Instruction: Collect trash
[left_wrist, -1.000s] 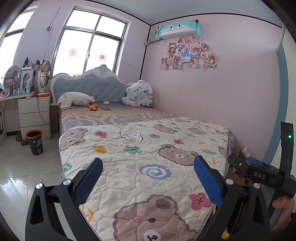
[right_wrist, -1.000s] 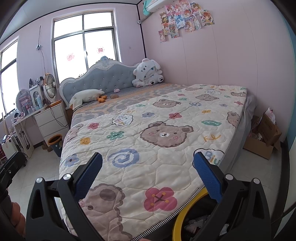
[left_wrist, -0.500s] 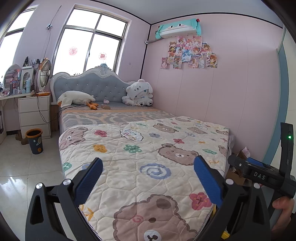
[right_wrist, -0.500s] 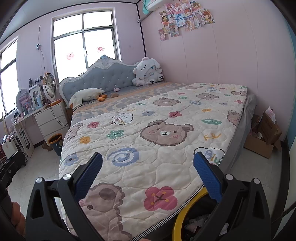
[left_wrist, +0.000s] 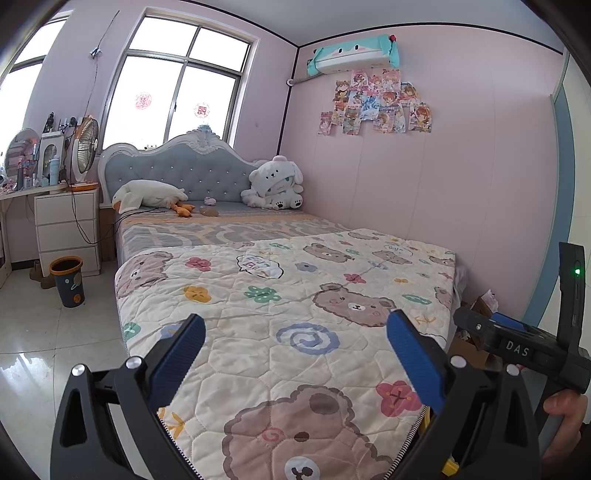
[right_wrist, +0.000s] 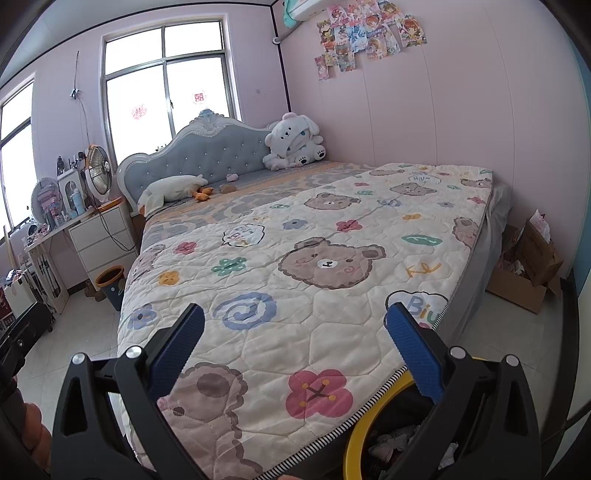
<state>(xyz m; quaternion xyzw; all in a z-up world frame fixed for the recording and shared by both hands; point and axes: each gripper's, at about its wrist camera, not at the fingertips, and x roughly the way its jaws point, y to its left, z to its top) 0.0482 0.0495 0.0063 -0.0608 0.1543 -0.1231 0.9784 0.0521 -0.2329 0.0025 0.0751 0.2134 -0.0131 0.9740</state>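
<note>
Both claws hang over the near end of the bed, side by side. The left claw has its blue pads spread wide with nothing between them, only the bear-print quilt beneath. The right claw is spread just as wide and also grips nothing; from the left wrist view its black body shows at the far right, with a hand wrapped round its handle.

The trash sits close under the right claw: a yellow-rimmed bin stands on the floor, tucked against the bed's near right corner, with crumpled pale scraps inside, though what they are is hard to tell from here. Further right, against the pink wall, an open cardboard box holds more loose paper.

At the far end, a white plush dog leans on the grey tufted headboard, and a plush goose lies to its left. Left of the bed stands a white drawer unit with a fan on top, and a dark orange-rimmed wastebasket sits on the tiled floor before it.
</note>
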